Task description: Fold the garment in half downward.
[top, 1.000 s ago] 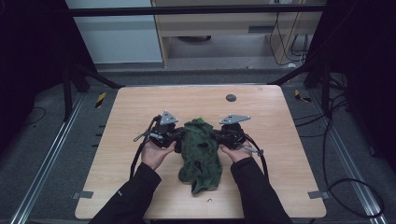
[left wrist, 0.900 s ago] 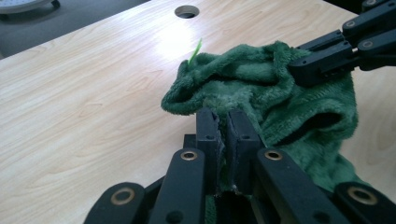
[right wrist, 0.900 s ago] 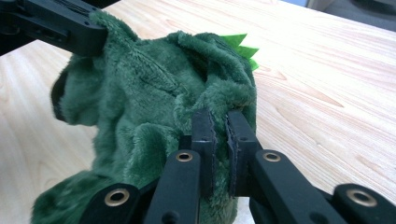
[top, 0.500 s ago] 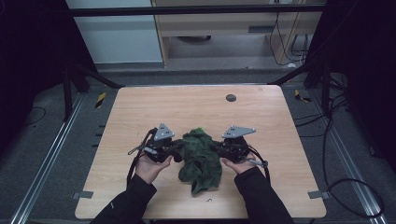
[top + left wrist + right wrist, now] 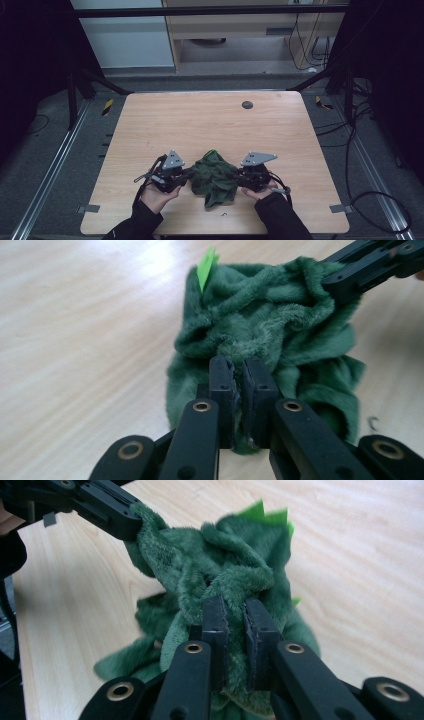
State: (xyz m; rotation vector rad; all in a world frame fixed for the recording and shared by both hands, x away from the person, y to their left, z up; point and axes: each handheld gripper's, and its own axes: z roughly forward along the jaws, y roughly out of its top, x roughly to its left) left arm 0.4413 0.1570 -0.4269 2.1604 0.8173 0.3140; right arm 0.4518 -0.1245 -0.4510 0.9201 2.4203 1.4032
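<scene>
**3 cameras on my table**

1 camera hangs high on my side, looking forward and down over the whole table (image 5: 210, 125) from far off. The other 2 ride my tools, each looking along its jaws from very near. Both face inward at the green plush cloth (image 5: 270, 325), and each catches the opposite tool across it, as the high view does.
</scene>
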